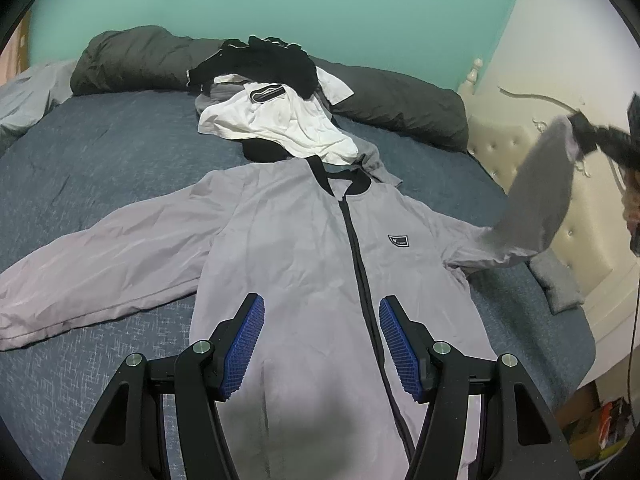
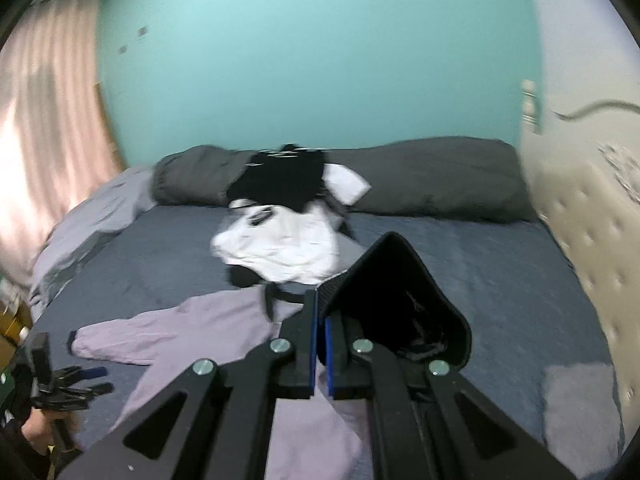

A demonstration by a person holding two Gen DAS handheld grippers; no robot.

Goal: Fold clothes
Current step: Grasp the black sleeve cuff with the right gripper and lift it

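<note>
A light grey, thin zip-front jacket with a black collar and a long black zipper (image 1: 312,256) lies face up and spread flat on the blue-grey patterned bed cover (image 1: 100,152), its collar toward the far side and its hem toward the near edge. The fabric is smooth with fine creases, and a small dark rectangular label sits on the chest just right of the zipper. Its left sleeve stretches out flat across the cover toward the left edge of the bed. Its right sleeve (image 1: 536,196) is lifted off the bed, rising up and to the right with the black cuff pinched at its tip. The right hand-held gripper (image 2: 321,320) is clamped tight on that black cuff (image 2: 400,300), which bulges out to the right of the closed blue pads. The left hand-held gripper (image 1: 322,344) hangs over the lower front of the jacket with its blue ribbed pads spread apart and nothing between them, one on each side of the zipper. Just beyond the collar lies a heap of white, black and grey clothes (image 1: 276,112), and a dark grey rolled duvet (image 1: 400,100) runs along the far side against the turquoise wall.
</note>
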